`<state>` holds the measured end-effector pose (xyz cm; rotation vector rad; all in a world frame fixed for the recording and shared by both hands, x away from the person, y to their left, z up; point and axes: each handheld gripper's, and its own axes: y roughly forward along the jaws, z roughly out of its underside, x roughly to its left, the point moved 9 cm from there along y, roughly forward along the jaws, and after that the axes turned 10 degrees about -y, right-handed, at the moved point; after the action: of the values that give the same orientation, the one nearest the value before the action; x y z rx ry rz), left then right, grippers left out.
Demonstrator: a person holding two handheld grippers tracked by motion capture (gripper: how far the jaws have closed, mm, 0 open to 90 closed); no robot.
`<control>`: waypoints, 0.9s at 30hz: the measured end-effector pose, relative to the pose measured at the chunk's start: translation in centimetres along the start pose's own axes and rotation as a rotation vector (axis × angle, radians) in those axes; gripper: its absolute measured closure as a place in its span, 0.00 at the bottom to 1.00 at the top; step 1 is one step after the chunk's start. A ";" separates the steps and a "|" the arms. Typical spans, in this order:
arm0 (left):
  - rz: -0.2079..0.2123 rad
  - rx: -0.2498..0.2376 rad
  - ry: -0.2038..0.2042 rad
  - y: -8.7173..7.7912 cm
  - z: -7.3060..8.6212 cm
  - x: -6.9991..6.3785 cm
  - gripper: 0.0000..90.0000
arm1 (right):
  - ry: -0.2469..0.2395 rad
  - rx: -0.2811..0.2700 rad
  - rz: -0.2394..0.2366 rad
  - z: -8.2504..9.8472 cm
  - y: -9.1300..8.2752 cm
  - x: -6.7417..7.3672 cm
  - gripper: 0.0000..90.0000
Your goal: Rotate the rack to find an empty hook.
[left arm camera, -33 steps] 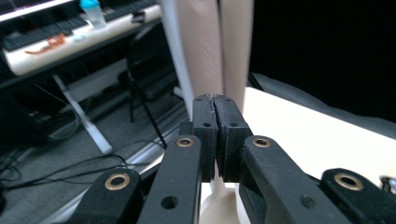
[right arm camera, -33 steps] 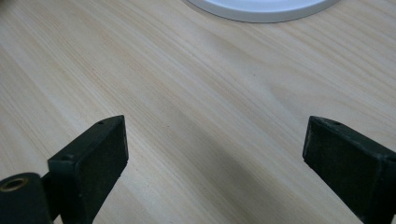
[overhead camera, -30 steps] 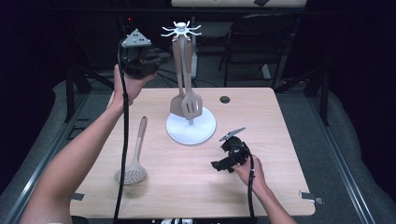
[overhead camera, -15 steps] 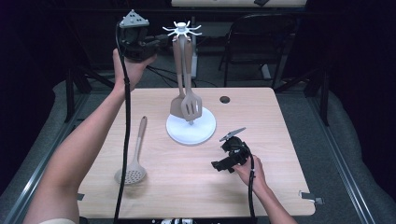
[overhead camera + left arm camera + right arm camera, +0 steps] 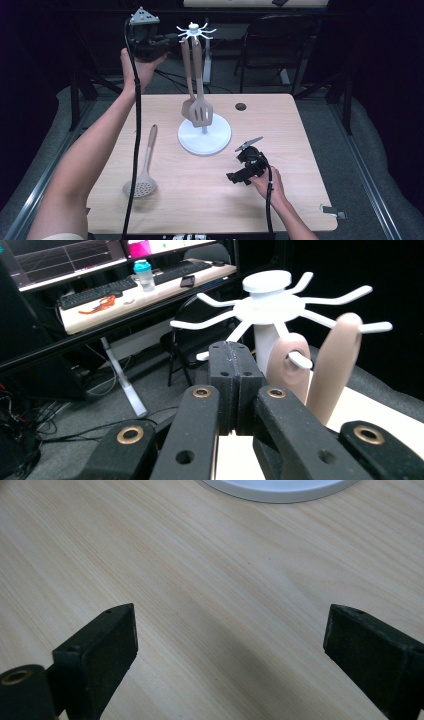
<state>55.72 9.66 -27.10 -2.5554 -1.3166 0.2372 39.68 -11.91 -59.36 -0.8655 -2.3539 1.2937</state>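
Two beige utensil handles (image 5: 334, 370) hang just beyond the left gripper's (image 5: 231, 352) empty, closed jaws; the right gripper (image 5: 230, 635) gapes wide over bare tabletop (image 5: 200, 570).

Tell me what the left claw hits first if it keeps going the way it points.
Probably the rack's white hooks or post: the shut left claw points at them, with the hung utensil handles just right. Depth is unclear.

Bright overhead light on the table (image 5: 300, 150), dark surroundings, soft focus throughout.

Light wood table (image 5: 300, 200), white rack base (image 5: 205, 142), slotted spoon (image 5: 142, 175), right tongs (image 5: 235, 176)
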 end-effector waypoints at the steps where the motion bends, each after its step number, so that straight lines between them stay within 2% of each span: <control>1: -0.003 -0.001 0.001 0.1 0.0 0.1 1.00 | 0.005 -0.005 0.004 0.0 0.0 0.0 0.08; 8: -0.010 -0.001 -0.005 0.3 -0.2 0.4 1.00 | 0.000 0.001 0.001 0.0 0.0 0.0 0.08; 15: 0.001 -0.006 0.014 -0.7 0.3 -0.2 1.00 | 0.007 -0.009 0.002 0.0 0.1 0.0 0.08; 20: 0.009 0.002 0.028 -1.4 0.8 -0.5 1.00 | 0.001 0.004 0.000 0.0 0.0 0.1 0.08; 27: 0.041 0.010 0.044 -2.1 1.5 -1.2 1.00 | 0.002 0.013 -0.006 0.1 0.0 0.1 0.08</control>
<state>53.00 10.06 -27.82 -2.5656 -1.2451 0.1934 39.55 -11.87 -59.39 -0.8546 -2.3424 1.3035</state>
